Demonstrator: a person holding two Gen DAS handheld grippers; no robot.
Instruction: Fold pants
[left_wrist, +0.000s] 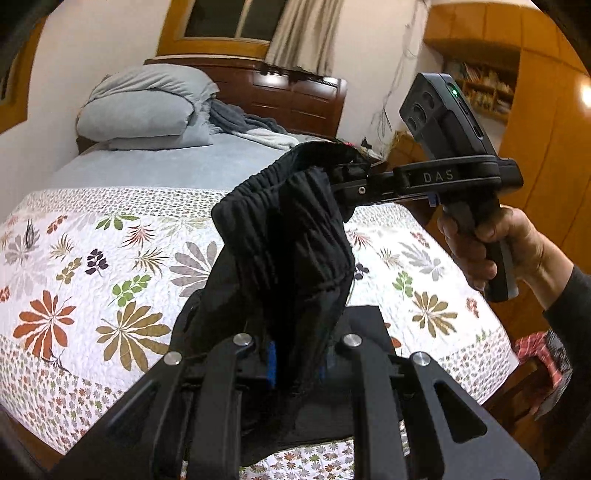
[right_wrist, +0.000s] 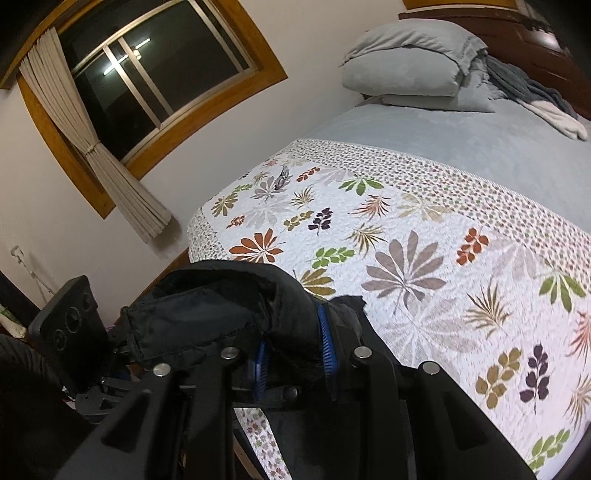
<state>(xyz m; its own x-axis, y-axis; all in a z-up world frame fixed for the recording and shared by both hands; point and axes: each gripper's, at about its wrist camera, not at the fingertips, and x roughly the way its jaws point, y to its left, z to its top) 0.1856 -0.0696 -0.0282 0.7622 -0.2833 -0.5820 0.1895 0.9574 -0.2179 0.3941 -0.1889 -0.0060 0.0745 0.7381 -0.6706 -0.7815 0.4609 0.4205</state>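
Black pants (left_wrist: 291, 236) with an elastic waistband hang in the air above the bed, held by both grippers. My left gripper (left_wrist: 297, 365) is shut on the pants' lower fabric between its blue pads. My right gripper (left_wrist: 343, 184) shows in the left wrist view, coming from the right and shut on the waistband's far corner. In the right wrist view the right gripper (right_wrist: 295, 354) clamps bunched black pants fabric (right_wrist: 221, 314) between blue pads (right_wrist: 327, 350). The left gripper's body (right_wrist: 70, 328) shows at lower left there.
The bed carries a white floral quilt (left_wrist: 92, 266), (right_wrist: 424, 258) over a pale blue sheet (left_wrist: 166, 158). Pillows (left_wrist: 144, 107) and a grey blanket lie at the wooden headboard (left_wrist: 295, 96). A window with a curtain (right_wrist: 110, 147) is on the wall. Wooden cabinets (left_wrist: 546, 129) stand to the right.
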